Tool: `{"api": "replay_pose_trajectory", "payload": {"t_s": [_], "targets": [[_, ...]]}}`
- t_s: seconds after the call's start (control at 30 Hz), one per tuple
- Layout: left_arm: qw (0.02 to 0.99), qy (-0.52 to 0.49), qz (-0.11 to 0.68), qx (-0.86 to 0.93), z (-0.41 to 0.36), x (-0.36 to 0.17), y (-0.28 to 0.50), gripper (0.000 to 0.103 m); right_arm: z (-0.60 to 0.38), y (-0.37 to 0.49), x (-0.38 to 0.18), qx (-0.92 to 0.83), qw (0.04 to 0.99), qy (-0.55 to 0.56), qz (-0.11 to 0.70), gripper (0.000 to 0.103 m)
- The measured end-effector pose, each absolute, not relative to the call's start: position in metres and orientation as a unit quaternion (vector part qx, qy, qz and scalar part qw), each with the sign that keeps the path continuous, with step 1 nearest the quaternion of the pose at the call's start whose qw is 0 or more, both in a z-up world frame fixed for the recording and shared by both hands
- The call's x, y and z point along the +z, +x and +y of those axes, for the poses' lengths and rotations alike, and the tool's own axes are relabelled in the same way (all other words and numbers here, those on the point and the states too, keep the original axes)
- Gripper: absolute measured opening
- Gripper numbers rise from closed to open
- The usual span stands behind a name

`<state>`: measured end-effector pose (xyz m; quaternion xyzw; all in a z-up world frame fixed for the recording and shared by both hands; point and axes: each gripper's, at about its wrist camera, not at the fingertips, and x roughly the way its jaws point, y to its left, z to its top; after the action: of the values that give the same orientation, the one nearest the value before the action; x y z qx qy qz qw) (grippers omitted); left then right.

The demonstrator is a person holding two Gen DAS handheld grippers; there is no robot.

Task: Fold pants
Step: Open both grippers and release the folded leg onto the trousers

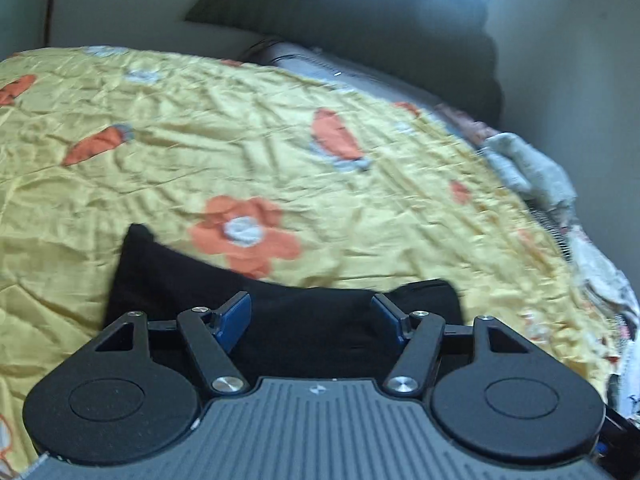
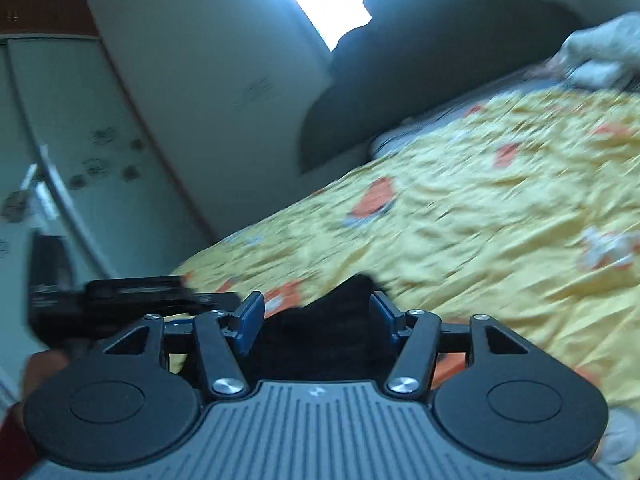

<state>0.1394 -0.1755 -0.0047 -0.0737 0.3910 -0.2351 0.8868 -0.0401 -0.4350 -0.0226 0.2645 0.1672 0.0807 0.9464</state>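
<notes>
The black pants (image 1: 288,320) lie in a folded bundle on a yellow flowered bedspread (image 1: 240,140), just under and ahead of my left gripper (image 1: 310,316). Its blue-padded jaws stand wide open above the cloth, holding nothing. In the right wrist view the pants (image 2: 320,320) show as a dark heap between the open jaws of my right gripper (image 2: 316,316), which hovers above them. The left gripper's body (image 2: 120,300) shows at the left of that view. Both views are blurred by motion.
The bedspread (image 2: 480,220) covers the bed. A dark rounded headboard (image 1: 340,20) stands at the far end, with a grey pillow (image 1: 340,76) below it. Crumpled pale cloth (image 1: 532,168) lies at the bed's right edge. A wardrobe (image 2: 60,120) stands left of the bed.
</notes>
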Motion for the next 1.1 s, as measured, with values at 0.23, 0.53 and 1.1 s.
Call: {"api": "replay_pose_trajectory", "payload": {"t_s": [0.23, 0.53, 1.1], "targets": [[0.914, -0.022, 0.366, -0.175, -0.172, -0.027, 0.153, 0.065, -0.408, -0.023, -0.05, -0.01, 0.953, 0.136, 0.269, 0.058], [0.918, -0.029, 0.35, -0.183, -0.174, -0.016, 0.128, 0.066, -0.369, 0.02, -0.013, 0.076, 0.971, 0.05, 0.22, 0.057], [0.918, 0.017, 0.353, -0.177, -0.178, -0.027, 0.106, 0.074, -0.35, 0.024, -0.034, 0.058, 0.962, 0.002, 0.267, 0.057]]}}
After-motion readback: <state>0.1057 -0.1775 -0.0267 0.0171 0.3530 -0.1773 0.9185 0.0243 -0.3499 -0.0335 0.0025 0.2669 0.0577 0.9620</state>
